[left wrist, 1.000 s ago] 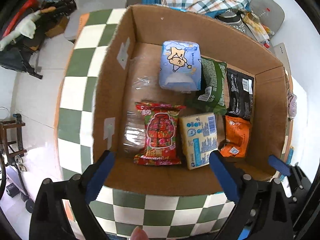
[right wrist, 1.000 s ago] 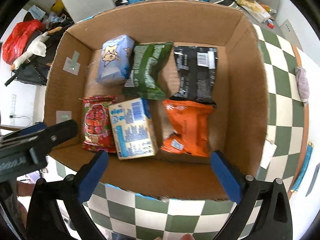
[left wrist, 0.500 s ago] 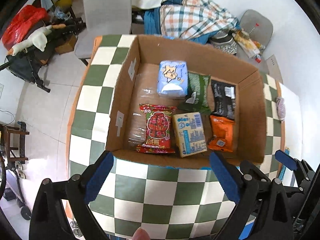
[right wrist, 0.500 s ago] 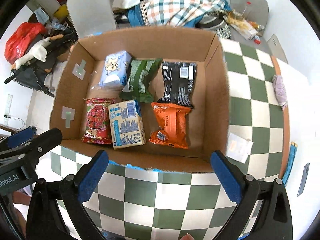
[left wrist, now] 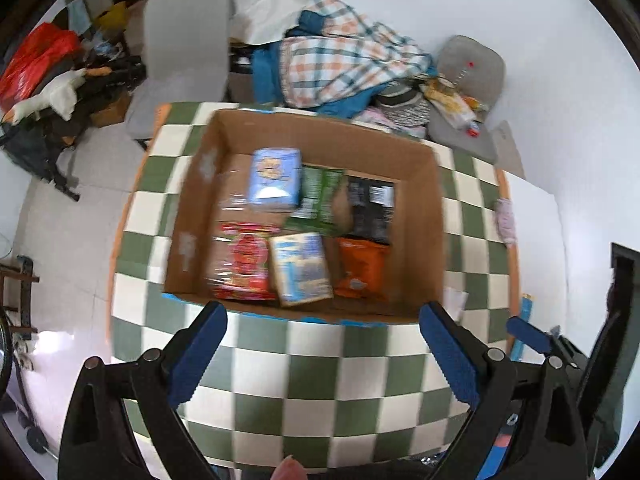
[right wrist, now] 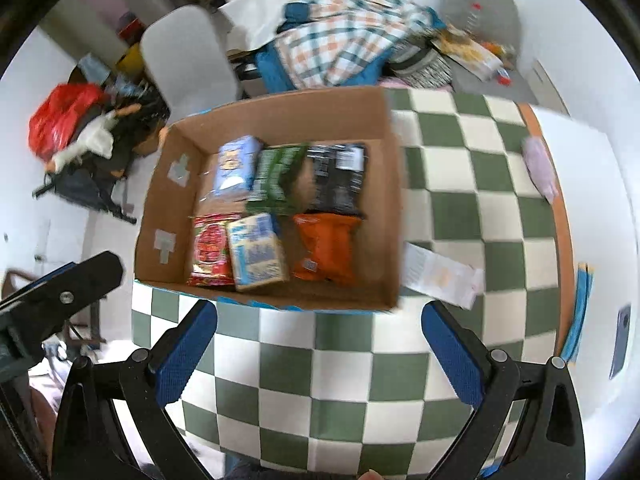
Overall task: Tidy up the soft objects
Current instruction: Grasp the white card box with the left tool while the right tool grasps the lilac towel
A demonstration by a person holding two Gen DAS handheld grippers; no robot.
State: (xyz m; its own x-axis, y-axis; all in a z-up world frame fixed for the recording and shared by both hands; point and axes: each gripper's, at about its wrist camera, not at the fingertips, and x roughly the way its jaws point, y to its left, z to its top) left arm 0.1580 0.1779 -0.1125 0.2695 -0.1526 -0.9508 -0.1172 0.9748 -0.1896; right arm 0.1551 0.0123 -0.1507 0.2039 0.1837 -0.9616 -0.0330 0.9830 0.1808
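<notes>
An open cardboard box (left wrist: pixel 434 236) (right wrist: pixel 394 208) stands on a green-and-white checkered table (left wrist: pixel 320 380) (right wrist: pixel 320 372). Inside lie several soft packs: a light blue tissue pack (left wrist: pixel 274 178) (right wrist: pixel 236 164), a green bag (left wrist: pixel 320 196) (right wrist: pixel 276 180), a black bag (left wrist: pixel 370 210) (right wrist: pixel 338 180), an orange bag (left wrist: pixel 360 266) (right wrist: pixel 324 244), a red snack bag (left wrist: pixel 244 260) (right wrist: pixel 210 246) and a cream-and-blue pack (left wrist: pixel 300 268) (right wrist: pixel 256 252). My left gripper (left wrist: pixel 320 360) and right gripper (right wrist: pixel 318 356) are both open and empty, well back from the box over the table's near part.
A white paper slip (right wrist: pixel 440 276) lies right of the box. A pale pink cloth (right wrist: pixel 540 168) (left wrist: pixel 505 220) lies near the table's right edge. A blue strip (right wrist: pixel 580 312) lies at the right rim. Chairs, clothes and bags crowd the floor beyond.
Both grippers have pulled back and up from the box, which now looks smaller and farther. The packs in the box have not moved. Both stay open.
</notes>
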